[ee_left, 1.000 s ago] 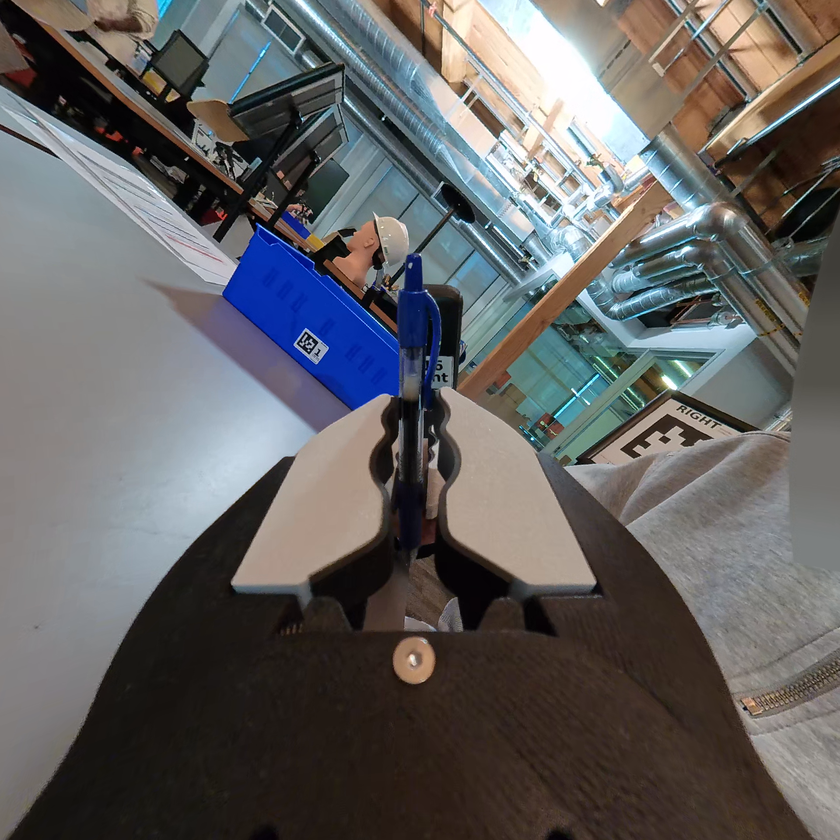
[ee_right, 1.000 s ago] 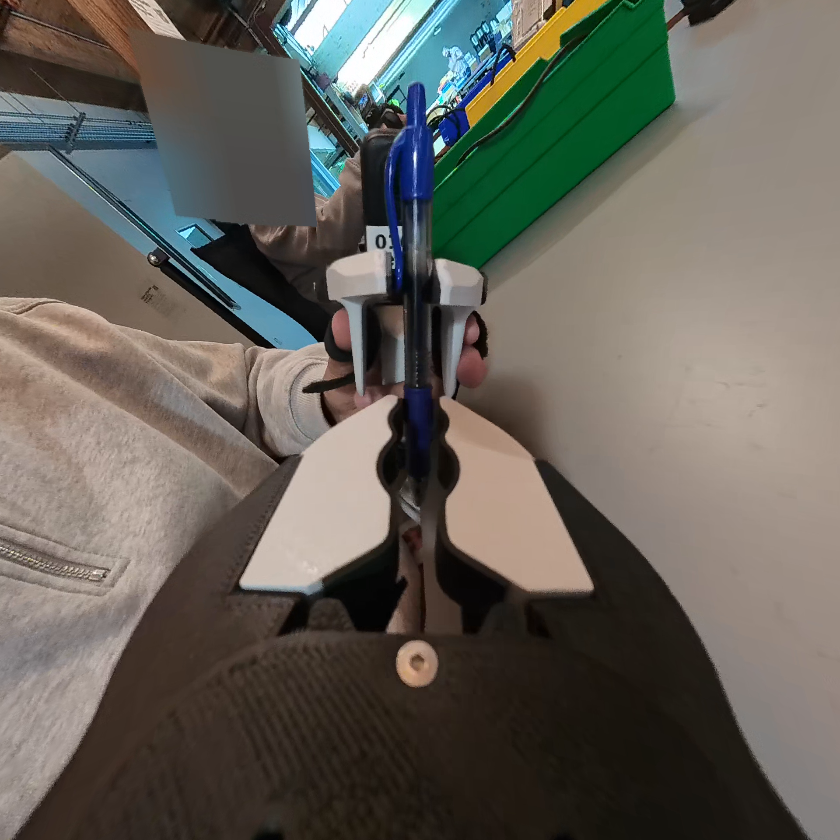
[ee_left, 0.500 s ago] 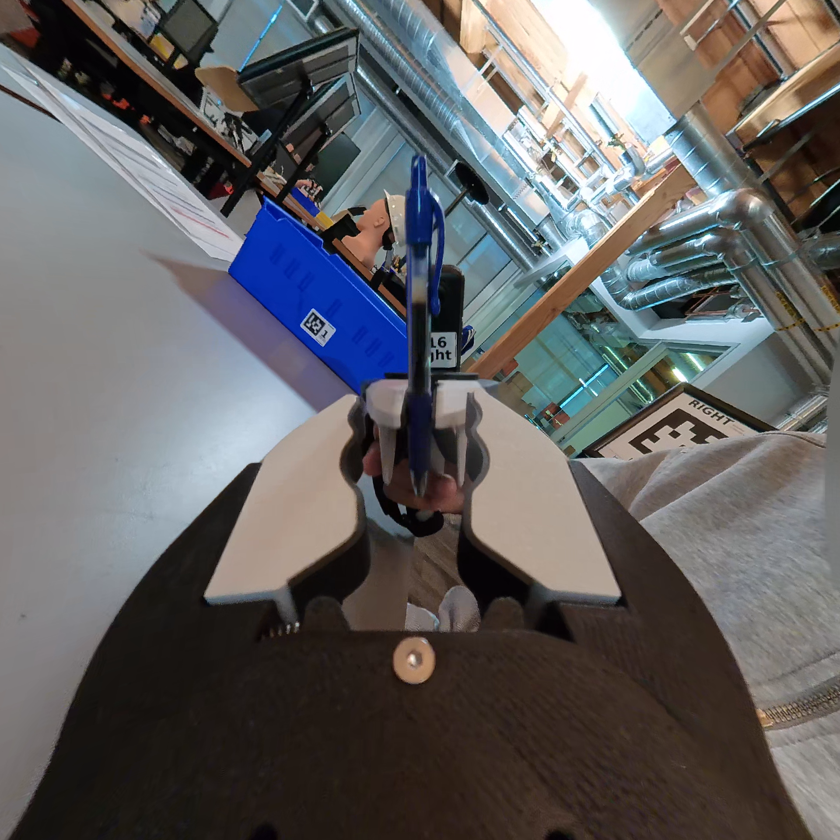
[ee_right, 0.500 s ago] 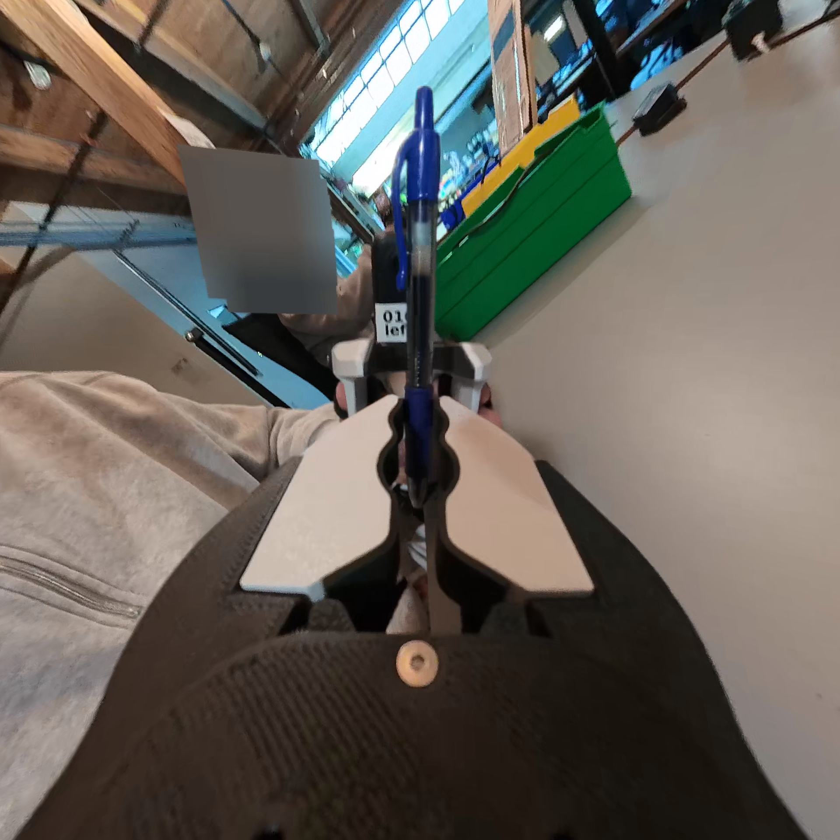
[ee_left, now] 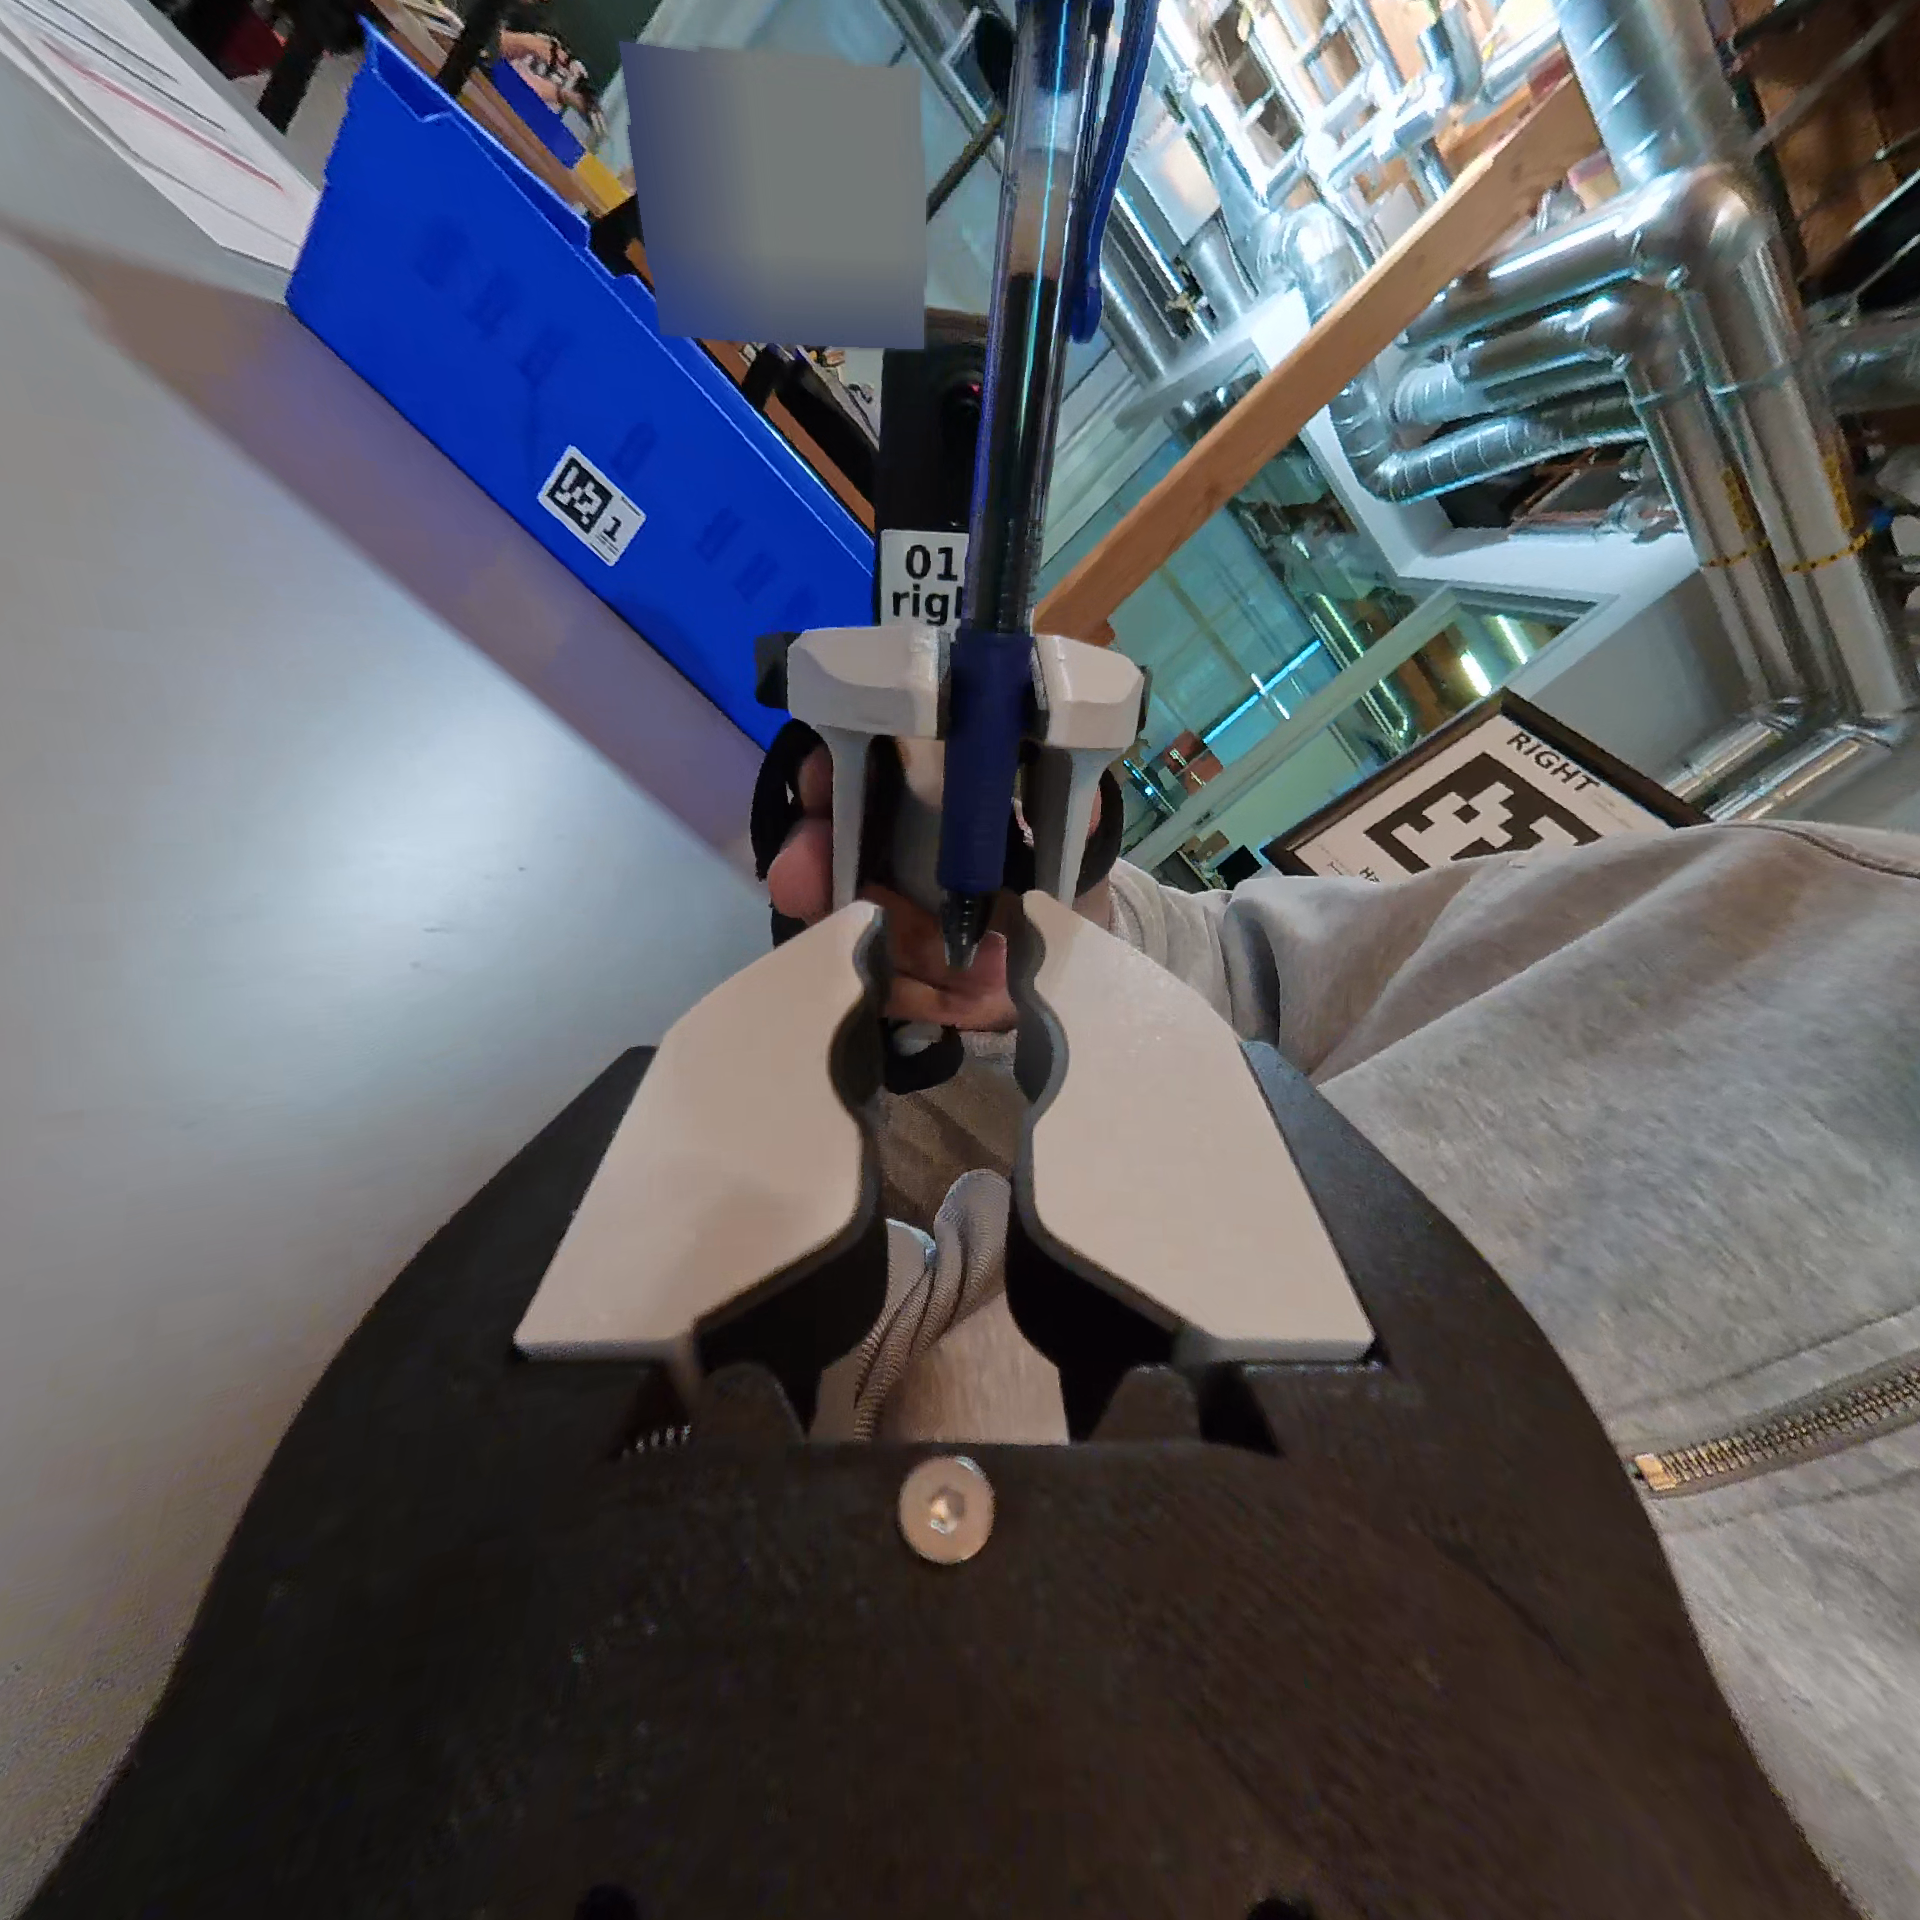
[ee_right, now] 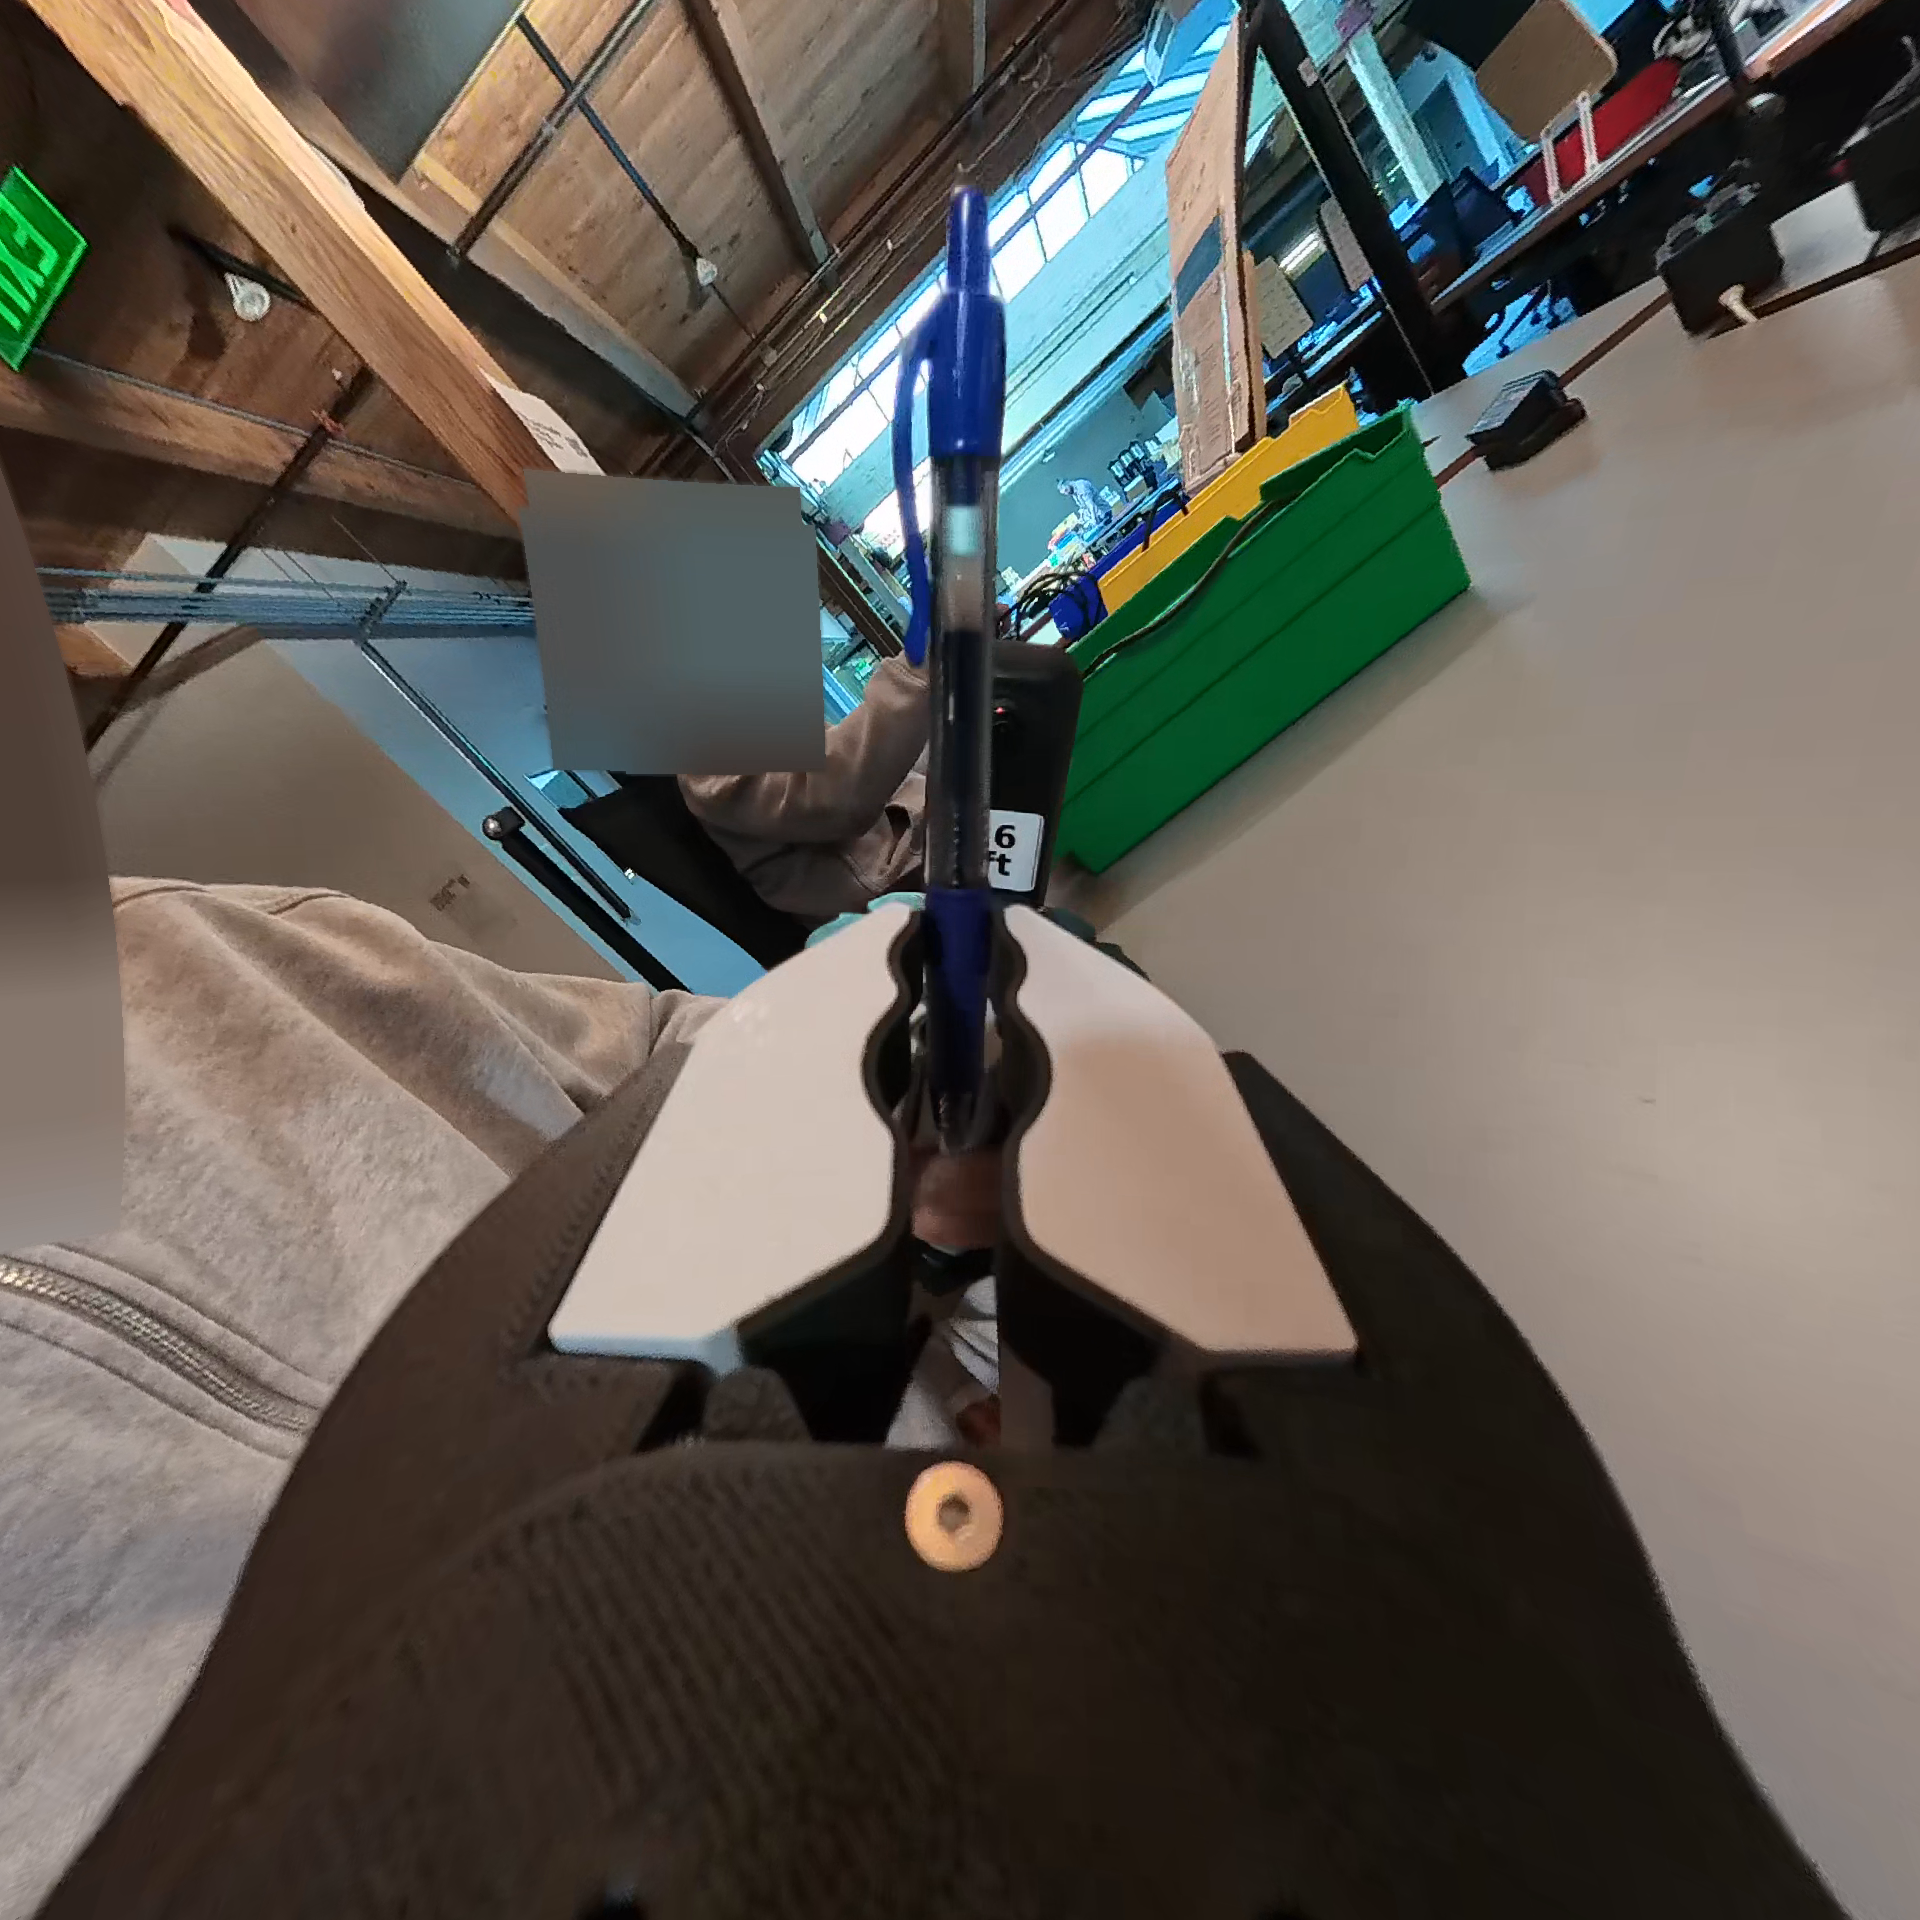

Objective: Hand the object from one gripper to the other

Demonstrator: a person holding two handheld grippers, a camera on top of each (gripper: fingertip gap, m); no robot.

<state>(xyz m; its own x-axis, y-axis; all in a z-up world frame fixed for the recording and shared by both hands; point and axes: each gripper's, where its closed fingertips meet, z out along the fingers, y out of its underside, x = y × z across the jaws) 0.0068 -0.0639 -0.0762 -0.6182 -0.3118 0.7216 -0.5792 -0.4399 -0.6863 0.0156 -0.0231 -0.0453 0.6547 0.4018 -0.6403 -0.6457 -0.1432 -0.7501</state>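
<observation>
A blue click pen (ee_left: 977, 769) stands upright, tip down, clip at the top. My right gripper (ee_right: 961, 925) is shut on the pen's blue grip section (ee_right: 961, 582). In the left wrist view the right gripper (ee_left: 961, 686) faces me, holding the pen just beyond my fingertips. My left gripper (ee_left: 951, 935) is open and empty, and the pen tip hangs just above the gap between its fingers without touching them. In the right wrist view the left gripper's black camera body (ee_right: 1023, 748) shows behind the pen.
A grey table (ee_left: 260, 831) runs along the left, with a blue bin (ee_left: 582, 395) at its far edge. In the right wrist view a green bin (ee_right: 1268, 644) and a yellow bin (ee_right: 1236, 488) stand on the table (ee_right: 1558, 935). A grey sleeve (ee_left: 1558, 1091) is close. Across from one pair of fingers to the other is roughly 4 centimeters.
A second ago both grippers were shut on the pen. My left gripper has opened and drawn back; the pen stays in the right gripper.
</observation>
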